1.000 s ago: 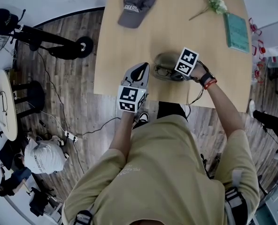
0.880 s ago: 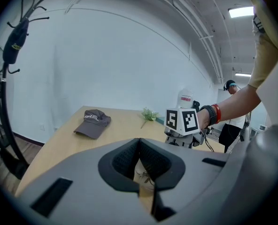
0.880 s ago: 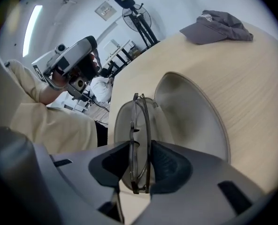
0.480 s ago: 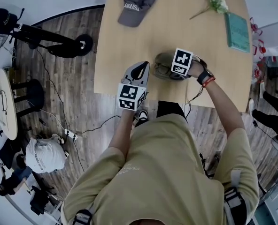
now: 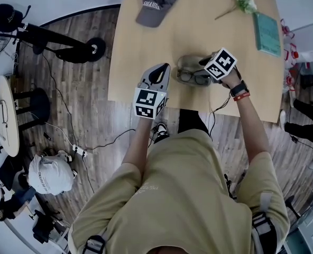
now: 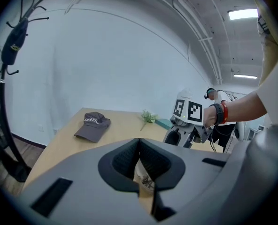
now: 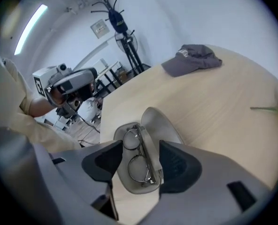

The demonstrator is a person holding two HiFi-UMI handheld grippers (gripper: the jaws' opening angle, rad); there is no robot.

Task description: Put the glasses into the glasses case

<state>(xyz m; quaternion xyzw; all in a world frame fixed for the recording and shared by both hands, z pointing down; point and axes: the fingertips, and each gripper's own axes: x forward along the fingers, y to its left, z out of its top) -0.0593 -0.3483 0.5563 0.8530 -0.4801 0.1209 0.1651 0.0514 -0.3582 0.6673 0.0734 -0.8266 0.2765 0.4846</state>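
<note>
Glasses [image 7: 131,140] lie in the open case [image 7: 160,123], just below the right claw [image 7: 142,163], whose jaws are opening wide, clear of them. Left claw [image 6: 139,154] is pinched together, empty, off beside. Only the lid looks left.

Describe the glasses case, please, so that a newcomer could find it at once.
Find the table; at its near edge, before the person, the glasses case lies open. Unlike the cap and book, it is a grey shell holding round glasses.

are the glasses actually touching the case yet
Touching. The right gripper view shows the glasses lying inside the open glasses case, with their frame resting on its lining.
</note>
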